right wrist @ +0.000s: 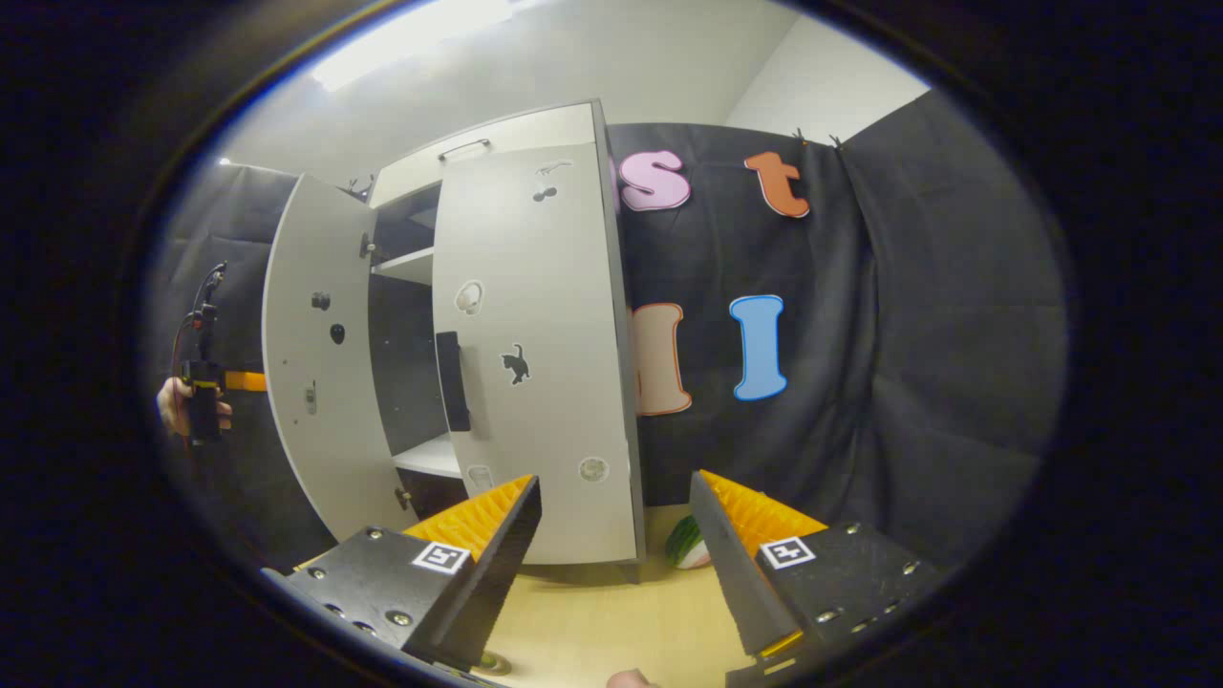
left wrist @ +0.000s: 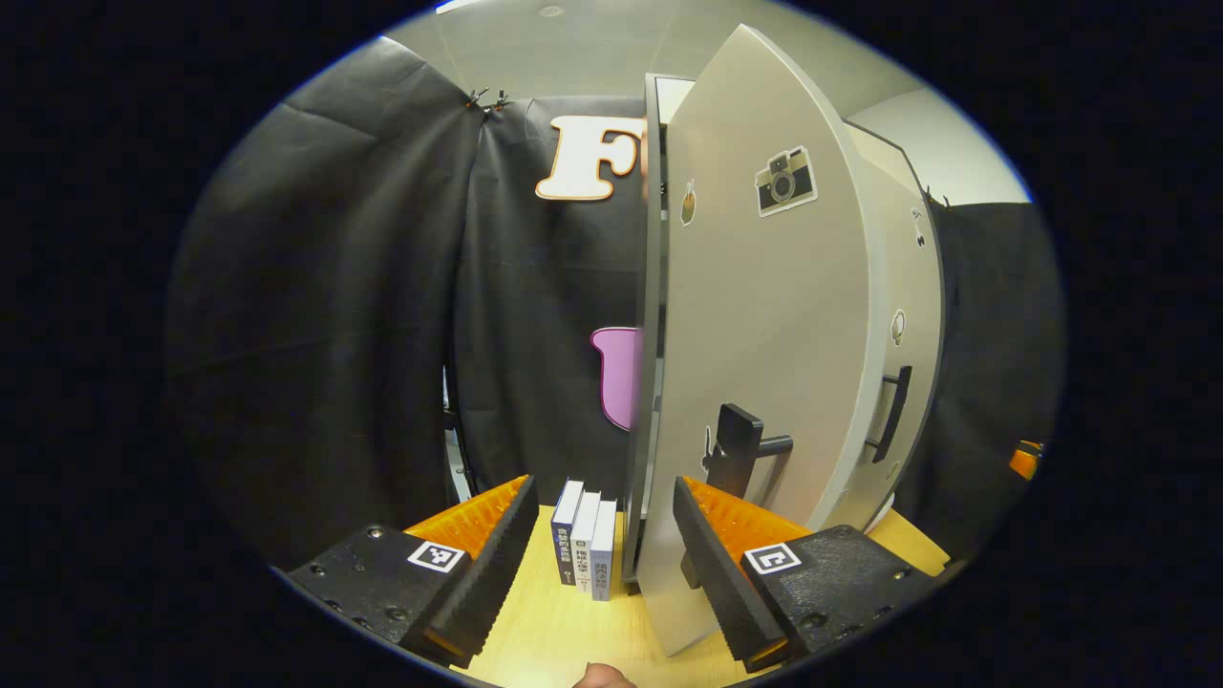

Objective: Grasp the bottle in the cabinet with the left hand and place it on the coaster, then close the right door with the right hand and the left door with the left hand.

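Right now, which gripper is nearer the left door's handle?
Left. The left gripper sits open just below the left door's handle; the right gripper faces the closed right door.

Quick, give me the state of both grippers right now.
Left gripper: open, holding nothing, beside the edge of the left door.
Right gripper: open, holding nothing, in front of the right door.

The left gripper (left wrist: 600, 554) points forward and level, its two fingers spread wide apart with nothing between them. The right gripper (right wrist: 616, 564) is likewise level, its fingers parted wide and holding nothing.
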Demonstrator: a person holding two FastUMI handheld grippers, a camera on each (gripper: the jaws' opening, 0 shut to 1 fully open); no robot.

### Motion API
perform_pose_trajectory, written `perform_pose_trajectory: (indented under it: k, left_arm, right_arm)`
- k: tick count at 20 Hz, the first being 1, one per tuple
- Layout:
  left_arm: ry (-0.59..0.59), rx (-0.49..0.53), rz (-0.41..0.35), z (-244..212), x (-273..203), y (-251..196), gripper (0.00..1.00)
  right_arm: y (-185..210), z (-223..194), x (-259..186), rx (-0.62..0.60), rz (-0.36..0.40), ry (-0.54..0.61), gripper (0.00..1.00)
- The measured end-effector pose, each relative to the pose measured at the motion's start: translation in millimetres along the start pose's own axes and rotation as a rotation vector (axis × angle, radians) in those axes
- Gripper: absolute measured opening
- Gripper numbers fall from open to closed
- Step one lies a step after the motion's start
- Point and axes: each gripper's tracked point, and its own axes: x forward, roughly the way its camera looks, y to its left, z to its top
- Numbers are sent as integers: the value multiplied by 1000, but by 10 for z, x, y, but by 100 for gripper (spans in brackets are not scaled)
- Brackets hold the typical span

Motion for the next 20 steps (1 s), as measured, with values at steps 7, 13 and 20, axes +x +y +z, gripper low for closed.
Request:
perform_pose_trajectory:
  k: [7, 13, 20]
  left_arm:
    - [-24, -2, 18, -13, 12, -259, 91]
    - [-26, -4, -45, -23, 162, -558, 91]
    - [3, -41, -69, -80, 319, -581, 91]
  right_arm:
    - [-70, 54, 30, 8, 3, -2, 95]
    - [-54, 220, 112, -42, -49, -2, 92]
    - [94, 437, 116, -51, -119, -13, 94]
